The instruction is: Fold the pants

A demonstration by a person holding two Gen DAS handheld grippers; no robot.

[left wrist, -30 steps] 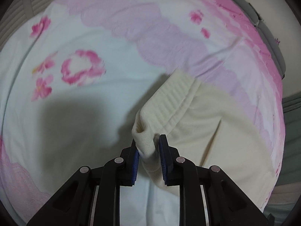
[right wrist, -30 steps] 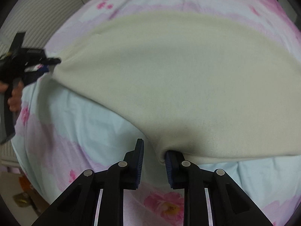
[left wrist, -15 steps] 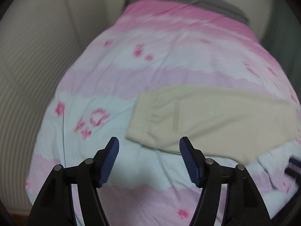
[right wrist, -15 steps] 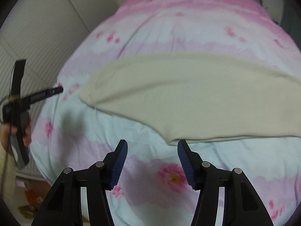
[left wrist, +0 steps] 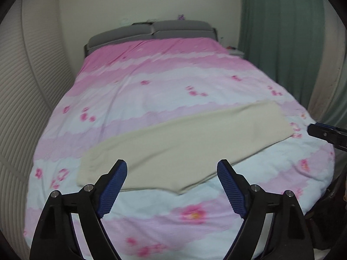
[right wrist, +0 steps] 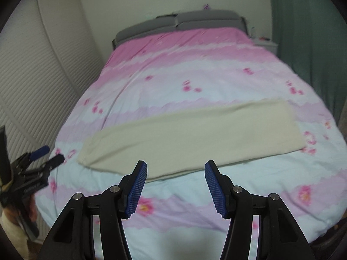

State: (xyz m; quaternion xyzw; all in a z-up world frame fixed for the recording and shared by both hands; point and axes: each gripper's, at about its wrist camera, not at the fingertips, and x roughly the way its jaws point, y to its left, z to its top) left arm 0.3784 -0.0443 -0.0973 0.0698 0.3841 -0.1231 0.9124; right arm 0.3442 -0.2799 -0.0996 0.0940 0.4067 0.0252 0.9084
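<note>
The cream pants lie flat as one long folded strip across the pink floral bed cover; they also show in the right wrist view. My left gripper is open and empty, held back above the bed's near edge. My right gripper is open and empty, also back from the pants. The right gripper's tip shows at the far right of the left wrist view. The left gripper shows at the lower left of the right wrist view, held in a hand.
A grey headboard stands at the far end of the bed. A ribbed white wardrobe door runs along the left side. A green curtain hangs at the right, with a small white bedside unit beside it.
Both grippers let go of the pants, opened wide and pulled back from the bed. The pants now lie flat in a long strip.
</note>
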